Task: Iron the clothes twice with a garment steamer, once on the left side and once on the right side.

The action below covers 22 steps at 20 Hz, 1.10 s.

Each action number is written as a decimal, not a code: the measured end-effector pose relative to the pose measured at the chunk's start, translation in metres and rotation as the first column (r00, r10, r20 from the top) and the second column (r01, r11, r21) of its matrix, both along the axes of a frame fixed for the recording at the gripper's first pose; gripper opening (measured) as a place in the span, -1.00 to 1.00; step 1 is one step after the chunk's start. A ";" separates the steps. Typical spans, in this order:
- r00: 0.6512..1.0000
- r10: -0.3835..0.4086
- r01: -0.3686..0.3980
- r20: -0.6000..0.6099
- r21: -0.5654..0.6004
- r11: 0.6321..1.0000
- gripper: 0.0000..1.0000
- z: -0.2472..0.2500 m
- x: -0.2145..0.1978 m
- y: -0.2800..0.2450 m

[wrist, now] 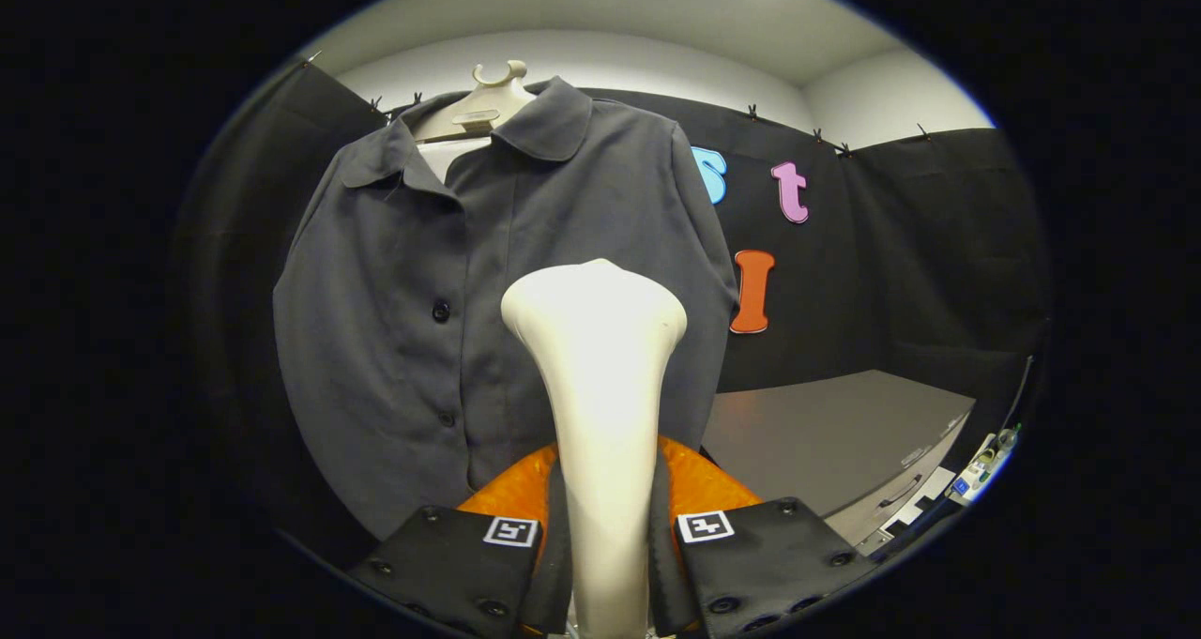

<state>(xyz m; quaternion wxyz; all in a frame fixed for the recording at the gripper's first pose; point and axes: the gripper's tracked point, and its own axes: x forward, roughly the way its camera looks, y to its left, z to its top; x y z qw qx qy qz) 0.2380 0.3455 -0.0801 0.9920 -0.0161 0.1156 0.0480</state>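
Observation:
A dark grey button-up shirt [413, 320] hangs on a cream hanger [488, 99] straight ahead, collar up and front facing me. My gripper [608, 564] is shut on the white garment steamer [600, 376], whose handle runs up between the two black fingers [469, 559]. The steamer's broad head stands upright in front of the shirt's right half, at chest height. Whether the head touches the cloth I cannot tell. An orange part [699, 484] of the steamer's body shows just behind the fingers.
A grey table top [826, 433] lies to the right of the shirt, below the black cloth wall [919, 264]. A drawer front with a handle [901, 494] and some small gear [980, 465] sit at the table's near right corner.

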 end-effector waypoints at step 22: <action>0.973 0.040 -0.049 -0.227 -0.035 0.998 -0.19 -0.145 -0.080 -0.006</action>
